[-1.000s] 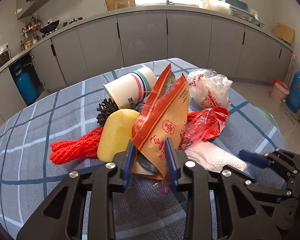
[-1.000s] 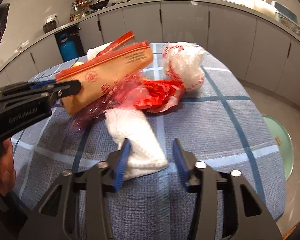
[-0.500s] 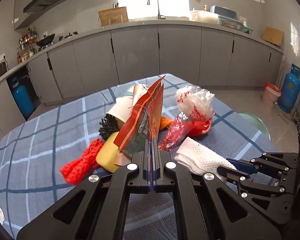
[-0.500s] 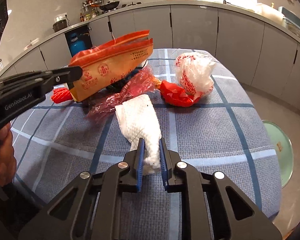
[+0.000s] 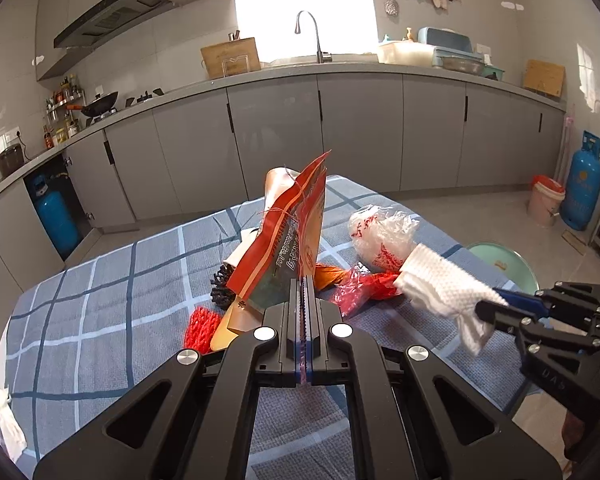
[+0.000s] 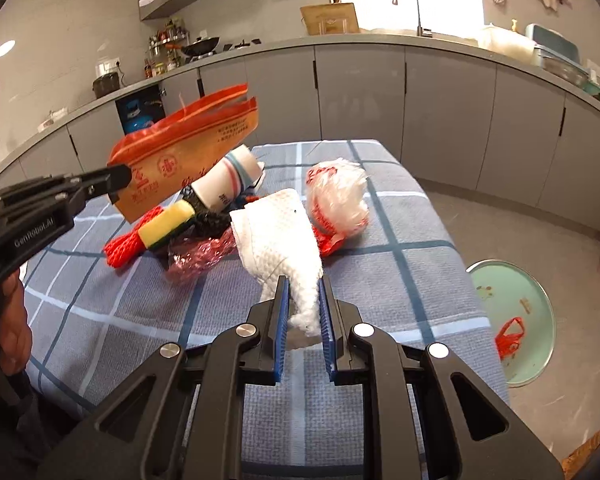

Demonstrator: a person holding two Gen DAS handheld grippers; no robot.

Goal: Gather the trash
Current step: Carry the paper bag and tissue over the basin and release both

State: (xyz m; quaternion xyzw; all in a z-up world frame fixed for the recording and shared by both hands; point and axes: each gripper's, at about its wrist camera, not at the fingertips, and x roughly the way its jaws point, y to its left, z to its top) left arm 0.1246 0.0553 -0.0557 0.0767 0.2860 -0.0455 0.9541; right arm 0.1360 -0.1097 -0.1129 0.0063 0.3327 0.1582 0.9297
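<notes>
My left gripper [image 5: 303,280] is shut on an orange and red snack bag [image 5: 288,240] and holds it up above the trash pile; it shows in the right wrist view [image 6: 180,160] too. My right gripper [image 6: 304,284] is shut on a white paper towel [image 6: 280,240], lifted off the checked tablecloth [image 6: 400,220]; the towel also shows in the left wrist view [image 5: 444,284]. On the table lie a paper cup [image 6: 228,184], a yellow sponge [image 6: 166,220], a red net [image 6: 122,244], red plastic film [image 6: 196,256] and a white-red plastic bag [image 6: 336,200].
A green round bin [image 6: 516,320] with a red scrap inside stands on the floor right of the table. Grey kitchen cabinets [image 5: 360,132] run behind. A blue gas cylinder [image 5: 584,188] and a bucket [image 5: 546,200] stand at the far right.
Both grippers shut, the left on the snack bag and the right on the paper towel, then lifted them off the table. The sponge and cup under the bag are now uncovered.
</notes>
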